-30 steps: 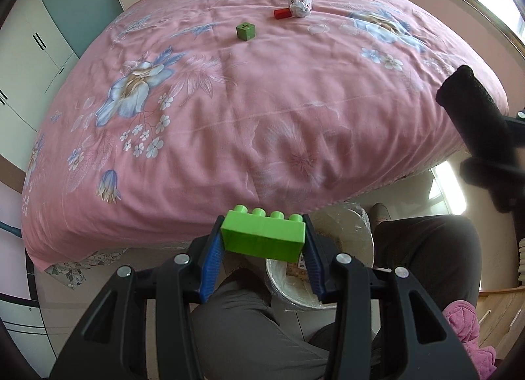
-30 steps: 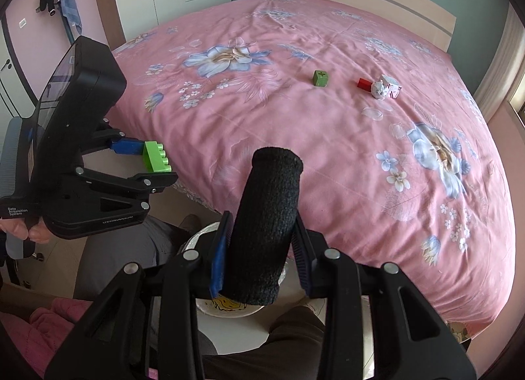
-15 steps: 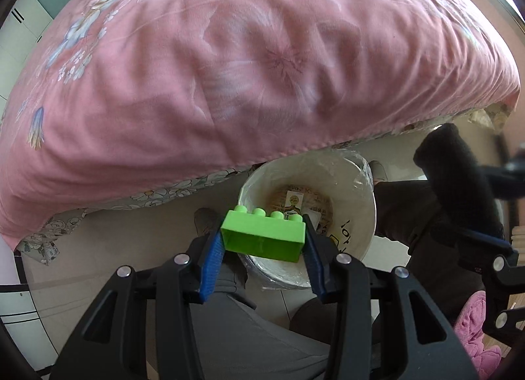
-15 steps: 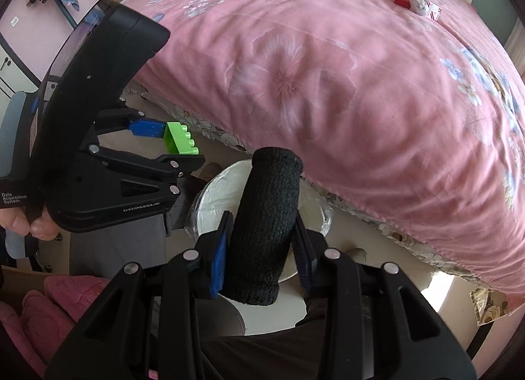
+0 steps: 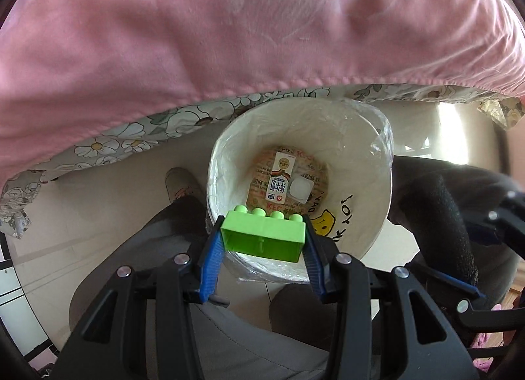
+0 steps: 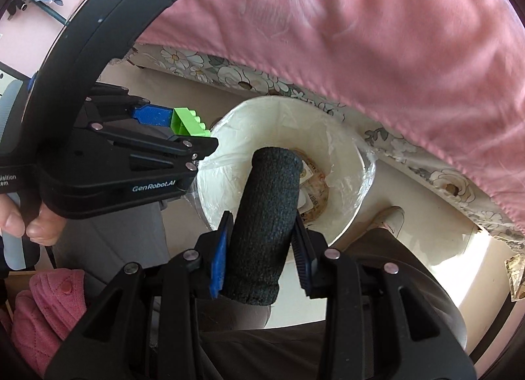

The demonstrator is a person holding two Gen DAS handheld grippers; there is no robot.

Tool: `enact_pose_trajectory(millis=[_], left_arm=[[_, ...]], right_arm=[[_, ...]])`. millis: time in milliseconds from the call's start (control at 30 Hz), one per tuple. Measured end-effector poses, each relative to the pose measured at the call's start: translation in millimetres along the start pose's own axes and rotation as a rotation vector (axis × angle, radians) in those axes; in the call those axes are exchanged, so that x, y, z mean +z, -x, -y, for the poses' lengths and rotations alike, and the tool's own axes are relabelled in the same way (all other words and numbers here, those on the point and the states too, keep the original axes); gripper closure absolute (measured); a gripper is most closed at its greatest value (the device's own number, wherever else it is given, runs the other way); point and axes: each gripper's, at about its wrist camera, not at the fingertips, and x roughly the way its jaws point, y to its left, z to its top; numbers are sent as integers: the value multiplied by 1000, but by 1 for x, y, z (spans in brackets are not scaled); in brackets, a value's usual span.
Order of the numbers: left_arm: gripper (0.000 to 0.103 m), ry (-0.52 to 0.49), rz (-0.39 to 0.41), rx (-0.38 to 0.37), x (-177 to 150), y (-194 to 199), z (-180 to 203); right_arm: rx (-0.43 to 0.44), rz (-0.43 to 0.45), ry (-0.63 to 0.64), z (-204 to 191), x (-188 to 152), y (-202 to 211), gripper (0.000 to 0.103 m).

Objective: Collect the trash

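Observation:
My left gripper (image 5: 262, 242) is shut on a green toy brick (image 5: 264, 234) and holds it over the near rim of a white trash bin (image 5: 367, 216) lined with clear plastic. A small carton (image 5: 279, 183) and paper trash lie at the bin's bottom. My right gripper (image 6: 262, 248) is shut on a black foam cylinder (image 6: 267, 216) that points over the same bin (image 6: 341, 176). The left gripper with the green brick (image 6: 188, 124) also shows at the left of the right wrist view. The black cylinder (image 5: 439, 225) shows at the right of the left wrist view.
The pink bed cover (image 5: 229, 25) hangs over the bed edge just behind the bin, with a floral sheet (image 5: 137, 137) beneath it. The person's legs (image 5: 229, 340) in grey trousers are below both grippers. Pink slippers (image 6: 42, 307) lie at the lower left.
Both grippers have tilted down from the bed top toward the floor and moved over the bin. Each still holds its object. The bin fills more of both views.

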Motion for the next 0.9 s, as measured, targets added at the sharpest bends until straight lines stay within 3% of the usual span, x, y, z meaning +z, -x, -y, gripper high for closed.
enact_pose_trajectory(millis=[500, 900], left_arm=[[57, 89, -130, -57, 17, -77, -8], [56, 126, -203, -91, 25, -123, -8]], right_arm=[[68, -155, -146, 24, -6, -94, 66], [88, -224, -209, 36, 6, -146, 66]])
